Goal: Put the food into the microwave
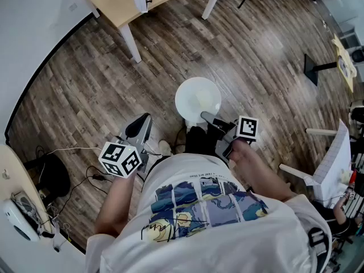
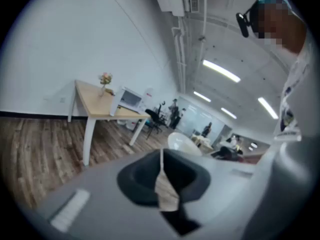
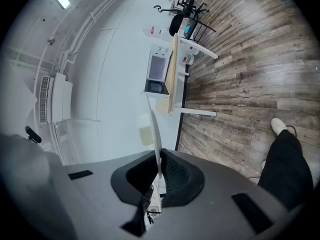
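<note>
Head view has me looking straight down at a wooden floor, with both claws held out in front of the person's white printed T-shirt. The right gripper is clamped on the near rim of a white plate, which is held over the floor just ahead of the person's legs. In the right gripper view that plate stands edge-on as a thin white blade pinched between the dark pads. I can't make out any food on it from here.

The left gripper is off to the left of the plate and clear of it. In the left gripper view its jaws meet at the tip and have hold of nothing.

The microwave sits on a light wooden table with white legs. That table stands against the white wall at the far side of the floor, well apart from the plate. A small vase of flowers stands on the table's left end, and the person's white shoe shows between the two claws.
</note>
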### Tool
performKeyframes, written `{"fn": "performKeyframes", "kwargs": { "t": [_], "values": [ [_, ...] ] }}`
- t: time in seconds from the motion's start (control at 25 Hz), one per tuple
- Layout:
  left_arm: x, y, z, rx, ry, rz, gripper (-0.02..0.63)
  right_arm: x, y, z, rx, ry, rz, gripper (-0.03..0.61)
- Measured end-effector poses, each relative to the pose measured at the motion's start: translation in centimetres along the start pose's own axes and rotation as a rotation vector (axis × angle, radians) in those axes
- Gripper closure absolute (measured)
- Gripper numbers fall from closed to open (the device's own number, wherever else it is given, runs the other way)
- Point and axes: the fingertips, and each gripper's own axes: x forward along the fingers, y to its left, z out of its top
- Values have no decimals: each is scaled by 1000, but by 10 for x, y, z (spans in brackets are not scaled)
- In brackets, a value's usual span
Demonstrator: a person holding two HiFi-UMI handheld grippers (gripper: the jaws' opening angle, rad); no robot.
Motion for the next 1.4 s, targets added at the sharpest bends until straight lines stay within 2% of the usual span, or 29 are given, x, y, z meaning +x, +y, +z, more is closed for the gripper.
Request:
{"fn": "performKeyframes", "kwargs": {
  "t": [0.12, 0.24, 0.44, 0.76, 0.96, 1.2, 1.4],
  "values": [
    [-1, -4, 0, 1, 0, 4, 591, -1, 4, -2, 19, -1, -2, 563],
    [16, -4, 12, 3, -2, -3, 591, 6, 6, 15, 30, -10, 3, 561],
    [54, -4, 45, 47, 3, -27, 591, 28, 12, 62, 2, -3, 36, 563],
    [129, 5, 97, 106, 18, -8, 591, 52, 6, 144, 36, 4, 29, 561],
    [161, 18, 130, 92, -10, -18, 591, 78, -3, 190, 49, -2, 8, 561],
    [188, 58, 176, 167, -36, -26, 591, 130, -7, 247, 81, -37, -11, 561],
    [214, 106, 228, 226, -45, -72, 591, 189, 11, 301, 94, -102, -8, 561]
  ]
}}
